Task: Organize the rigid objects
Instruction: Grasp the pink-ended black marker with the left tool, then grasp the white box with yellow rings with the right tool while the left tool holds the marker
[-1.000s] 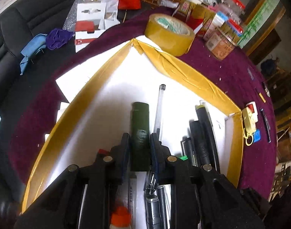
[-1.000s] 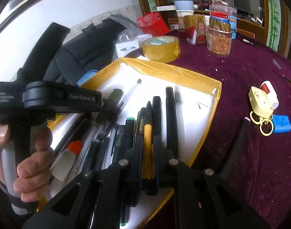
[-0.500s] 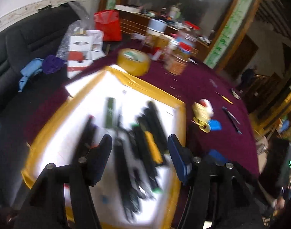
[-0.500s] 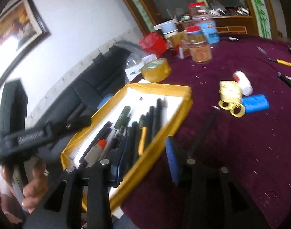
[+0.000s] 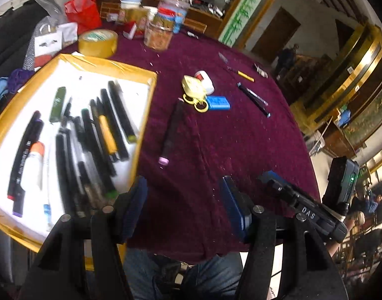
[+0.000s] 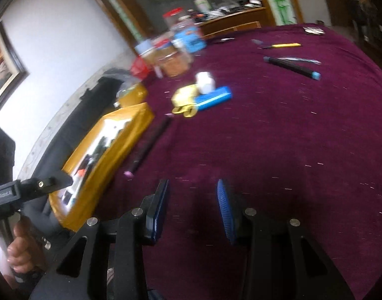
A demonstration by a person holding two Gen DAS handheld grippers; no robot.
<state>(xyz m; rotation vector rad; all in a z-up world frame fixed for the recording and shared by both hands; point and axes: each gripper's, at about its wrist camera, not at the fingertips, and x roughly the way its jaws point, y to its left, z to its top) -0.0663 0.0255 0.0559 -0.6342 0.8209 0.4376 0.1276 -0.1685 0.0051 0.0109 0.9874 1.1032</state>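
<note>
Only the left view shows the pens (image 5: 90, 135) filling the tray (image 5: 145, 115); both jaws gape empty, marker (image 5: 171, 131) upper-left of them.

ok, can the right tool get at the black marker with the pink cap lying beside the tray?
Probably yes: the right tool is open and empty, and the marker lies alone on bare tablecloth.

Left claw (image 5: 183, 205) released green marker (image 5: 57, 104), right claw (image 6: 193, 210) opened, both off tray (image 5: 150, 95)
</note>
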